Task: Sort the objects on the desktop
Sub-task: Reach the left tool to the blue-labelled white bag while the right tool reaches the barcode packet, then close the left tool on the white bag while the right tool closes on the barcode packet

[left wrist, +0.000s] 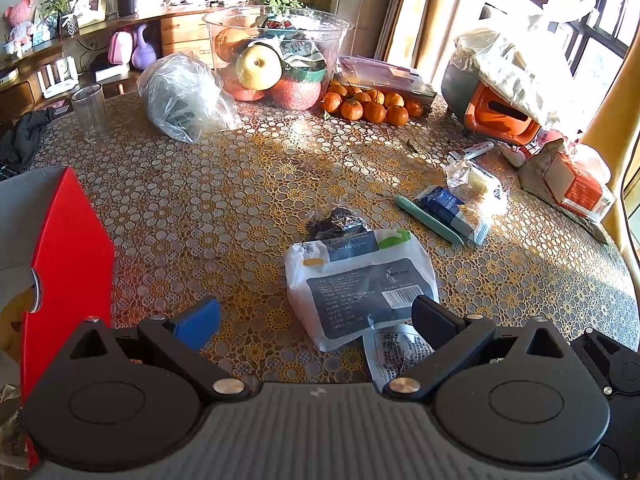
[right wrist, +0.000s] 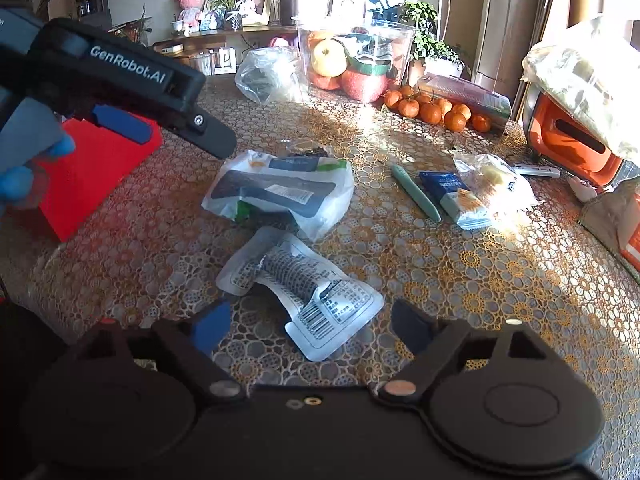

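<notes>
on the lace-covered worktop [left wrist: 224, 208] the left gripper [left wrist: 316, 316] hangs with fingers spread above the white tissue pack [left wrist: 360, 280], while the right gripper [right wrist: 310, 324], fingers spread and pinching nothing, hangs over the crumpled silver pouch [right wrist: 304, 280] just beside that pack toward the near edge.

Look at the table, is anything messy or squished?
Yes. The flat silver packet nearest the right claw is crumpled and bent in the middle. The white tissue pack behind it lies crooked and wrinkled. Loose tangerines sit in a heap on the tablecloth beside the fruit bowl, not in it.
</notes>
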Action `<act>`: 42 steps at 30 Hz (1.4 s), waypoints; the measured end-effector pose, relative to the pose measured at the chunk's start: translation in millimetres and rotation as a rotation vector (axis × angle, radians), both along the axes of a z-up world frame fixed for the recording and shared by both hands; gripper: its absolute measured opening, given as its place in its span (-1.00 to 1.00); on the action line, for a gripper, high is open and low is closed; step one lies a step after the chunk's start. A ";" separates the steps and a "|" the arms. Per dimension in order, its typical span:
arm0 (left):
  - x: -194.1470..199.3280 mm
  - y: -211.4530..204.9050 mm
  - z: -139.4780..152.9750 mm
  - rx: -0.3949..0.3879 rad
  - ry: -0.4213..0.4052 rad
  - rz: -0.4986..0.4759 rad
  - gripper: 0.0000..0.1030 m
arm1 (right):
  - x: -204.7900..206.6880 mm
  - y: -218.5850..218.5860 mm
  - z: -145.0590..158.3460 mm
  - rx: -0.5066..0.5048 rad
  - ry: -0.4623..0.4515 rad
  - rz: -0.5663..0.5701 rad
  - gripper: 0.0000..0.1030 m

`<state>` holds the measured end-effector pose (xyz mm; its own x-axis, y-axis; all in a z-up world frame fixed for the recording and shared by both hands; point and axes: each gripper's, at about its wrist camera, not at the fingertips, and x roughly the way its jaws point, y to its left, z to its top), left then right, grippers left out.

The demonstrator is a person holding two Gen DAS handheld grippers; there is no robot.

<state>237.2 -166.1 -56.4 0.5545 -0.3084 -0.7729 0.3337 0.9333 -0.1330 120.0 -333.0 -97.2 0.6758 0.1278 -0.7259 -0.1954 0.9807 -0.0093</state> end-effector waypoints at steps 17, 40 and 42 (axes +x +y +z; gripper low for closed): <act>44.7 -8.0 -34.8 -0.013 0.050 0.052 0.98 | 20.1 11.7 -18.0 -0.095 -0.005 0.064 0.53; 48.2 -2.1 -49.0 -0.141 0.132 0.066 -0.47 | 24.3 13.1 -17.3 -0.088 -0.027 0.082 -0.20; 45.1 -2.1 -46.6 -0.133 0.120 0.066 -0.73 | 23.4 13.5 -14.5 -0.084 -0.032 0.076 -0.30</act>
